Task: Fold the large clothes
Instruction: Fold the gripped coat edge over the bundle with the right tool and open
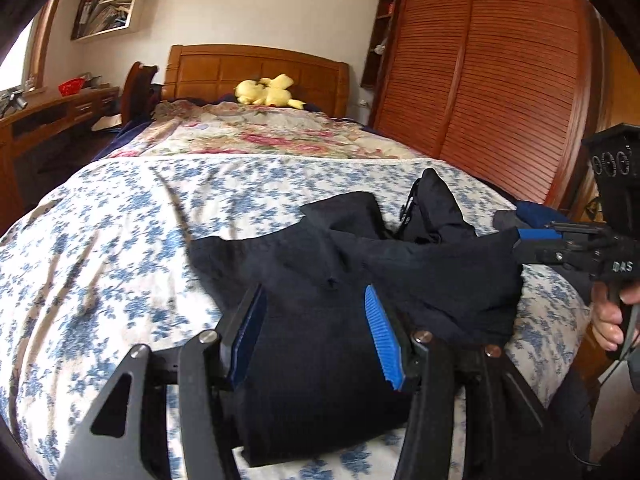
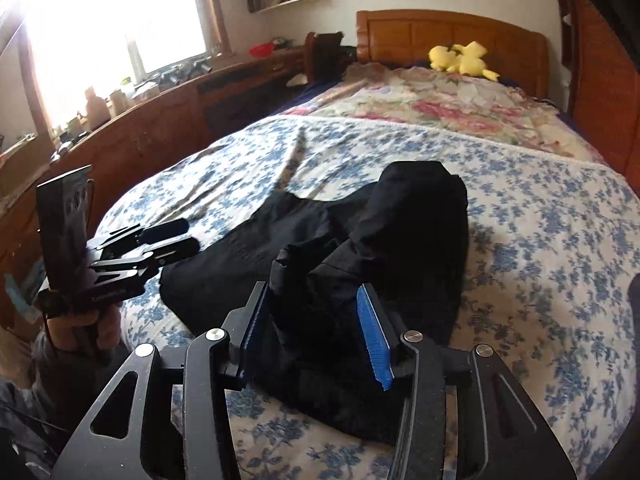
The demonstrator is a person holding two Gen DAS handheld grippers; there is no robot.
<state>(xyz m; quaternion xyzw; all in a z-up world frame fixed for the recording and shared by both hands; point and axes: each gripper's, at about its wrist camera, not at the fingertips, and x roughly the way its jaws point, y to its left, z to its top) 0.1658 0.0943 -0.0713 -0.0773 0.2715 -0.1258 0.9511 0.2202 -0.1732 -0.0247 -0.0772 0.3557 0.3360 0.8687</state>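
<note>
Bed: blue-flowered sheet in front, rose-patterned quilt behind. Yellow plush toy lies near the wooden headboard. Slatted wardrobe and desk flank the bed.

White letters reading "DAS" are seen printed on the black body of the right gripper, at about three o'clock in the left wrist view, just above the hand that holds it. A faint line of lettering is carried on the body of the left gripper, at about nine o'clock in the right wrist view, but it cannot be read. No other legible text, number or sign is found.
</note>
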